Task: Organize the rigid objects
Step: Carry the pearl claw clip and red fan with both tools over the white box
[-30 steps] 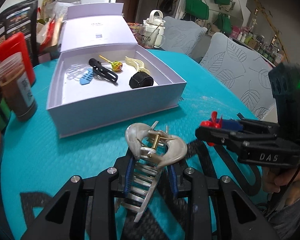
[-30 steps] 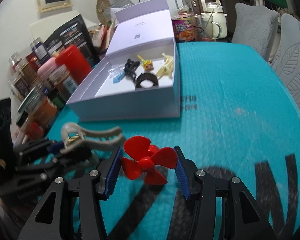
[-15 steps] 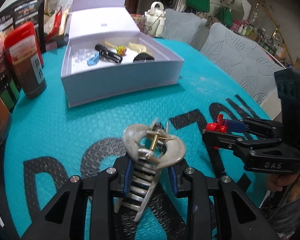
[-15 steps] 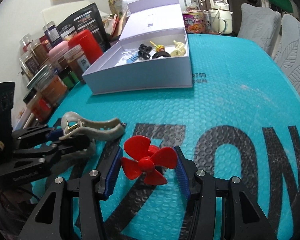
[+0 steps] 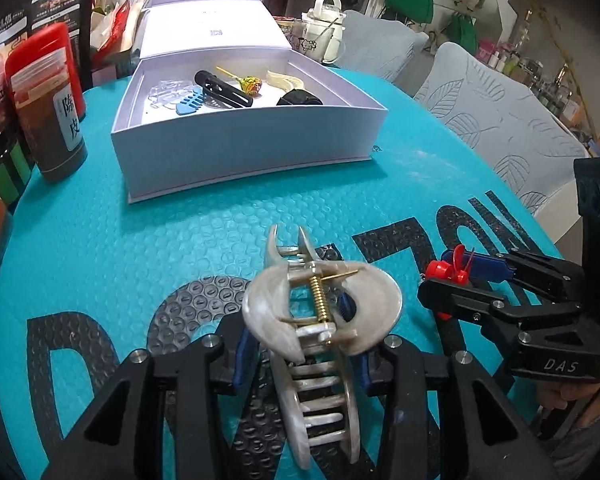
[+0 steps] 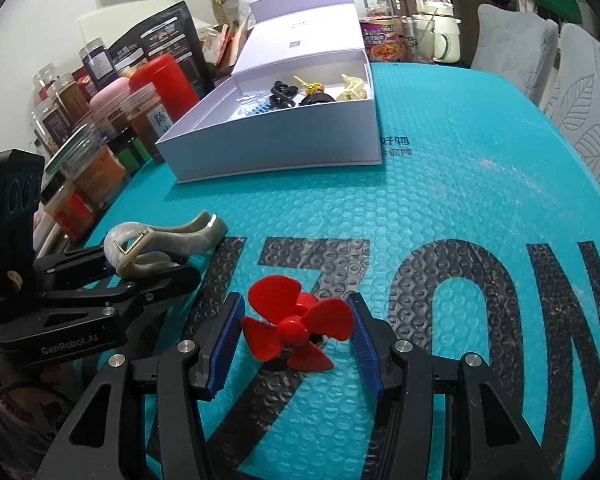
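— Two grippers in our sights, both low over the teal tabletop. Our left gripper has just been opening its jaws, the pearly hair claw between them; whether the pads press it, we cannot tell.

— And our right gripper pinches the red propeller between blue pads. Beyond, we see the white box, lid up, small items inside.
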Demonstrator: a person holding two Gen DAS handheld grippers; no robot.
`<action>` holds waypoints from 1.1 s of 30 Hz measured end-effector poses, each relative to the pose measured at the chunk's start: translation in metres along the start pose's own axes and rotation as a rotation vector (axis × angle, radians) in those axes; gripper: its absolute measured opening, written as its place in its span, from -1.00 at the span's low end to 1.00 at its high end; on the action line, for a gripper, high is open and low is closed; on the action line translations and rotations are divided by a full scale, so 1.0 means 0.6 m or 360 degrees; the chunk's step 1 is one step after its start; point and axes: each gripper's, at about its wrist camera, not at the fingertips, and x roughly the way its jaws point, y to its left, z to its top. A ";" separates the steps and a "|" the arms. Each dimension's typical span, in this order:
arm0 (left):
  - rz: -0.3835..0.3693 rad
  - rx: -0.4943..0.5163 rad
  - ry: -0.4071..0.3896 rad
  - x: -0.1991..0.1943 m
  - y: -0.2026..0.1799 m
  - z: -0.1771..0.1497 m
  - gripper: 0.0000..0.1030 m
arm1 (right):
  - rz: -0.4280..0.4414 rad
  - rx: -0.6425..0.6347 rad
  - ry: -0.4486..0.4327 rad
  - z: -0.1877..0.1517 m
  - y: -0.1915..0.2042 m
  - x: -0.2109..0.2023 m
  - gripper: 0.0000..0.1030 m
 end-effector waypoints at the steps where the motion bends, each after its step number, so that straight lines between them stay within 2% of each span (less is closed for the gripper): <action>1: 0.0006 0.0002 -0.0001 0.001 -0.001 0.000 -0.24 | 0.0002 0.0004 -0.0004 0.000 -0.001 0.000 0.01; 6: 0.0009 -0.0011 -0.0030 0.000 0.000 -0.003 -0.25 | 0.0000 0.0006 -0.0027 -0.001 -0.003 -0.001 -0.03; 7: 0.0009 -0.0026 -0.0033 0.000 0.001 -0.004 -0.32 | 0.0000 0.0011 -0.0029 -0.001 -0.004 -0.001 -0.03; 16: -0.0007 -0.0052 -0.0018 -0.009 -0.001 -0.004 -0.32 | 0.0013 0.0007 -0.0033 0.001 0.001 -0.007 -0.04; 33: 0.0024 0.0044 -0.0127 -0.088 -0.032 0.019 -0.32 | 0.0055 0.0006 -0.0093 0.003 0.040 -0.060 -0.04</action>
